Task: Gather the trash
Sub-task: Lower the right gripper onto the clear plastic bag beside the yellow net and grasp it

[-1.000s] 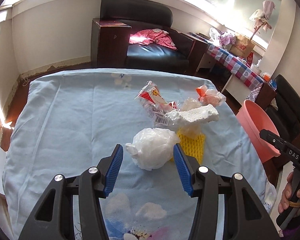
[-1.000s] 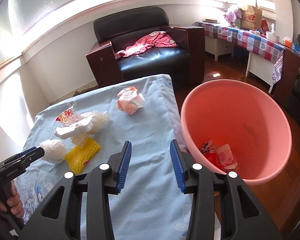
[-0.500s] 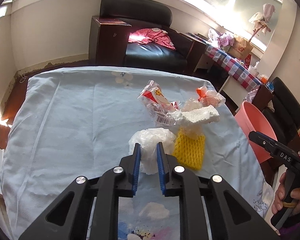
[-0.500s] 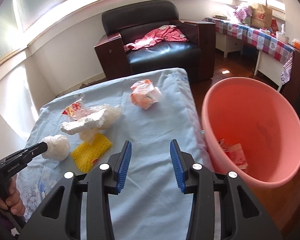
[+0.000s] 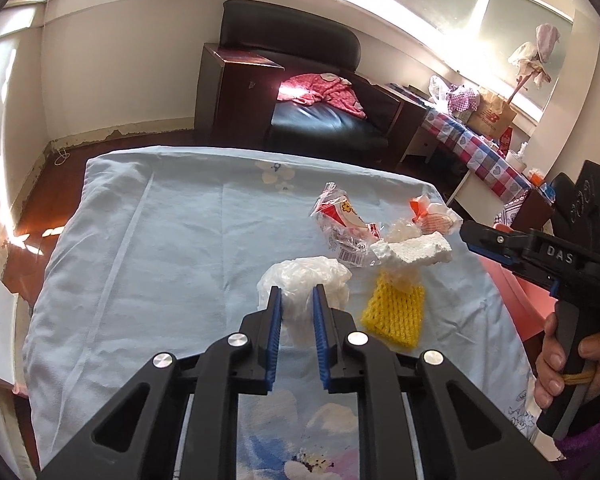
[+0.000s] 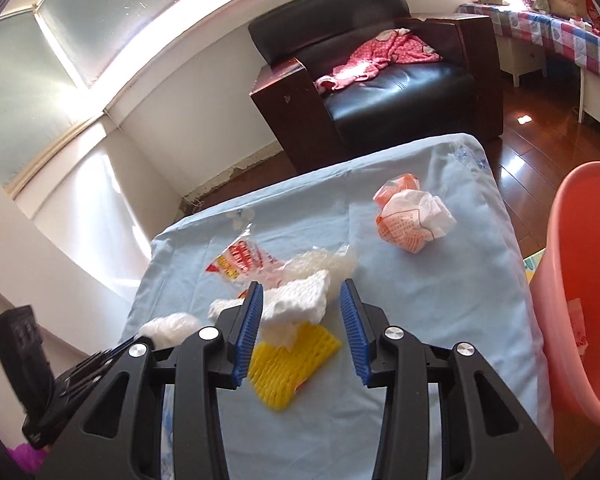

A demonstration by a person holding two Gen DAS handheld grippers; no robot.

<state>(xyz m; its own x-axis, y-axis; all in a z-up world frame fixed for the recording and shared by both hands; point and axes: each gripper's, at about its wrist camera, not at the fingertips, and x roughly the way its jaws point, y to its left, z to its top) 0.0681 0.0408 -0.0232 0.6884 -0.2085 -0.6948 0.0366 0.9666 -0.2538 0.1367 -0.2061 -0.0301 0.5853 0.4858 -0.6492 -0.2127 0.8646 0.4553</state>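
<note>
my left claw [image 5: 296, 306] clamped on the white plastic wad [image 5: 305, 280], tabletop [image 5: 172, 240] centre | my right claw [image 6: 300, 300] open over foam block [image 6: 296, 300] | risk: slippery film slips before basin [image 6: 576, 280] at 3 o'clock

A home living room: black leather armchair [image 5: 300, 80] with pink clothing [image 5: 320, 90], wooden floor [image 6: 520, 140], checked-cloth side table [image 5: 484, 148].

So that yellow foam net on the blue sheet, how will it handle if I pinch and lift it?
The yellow foam net probably squashes and flops: open mesh, lying flat. Likely very light. The white foam piece overlaps its far end, so lifting may drag that along.
</note>
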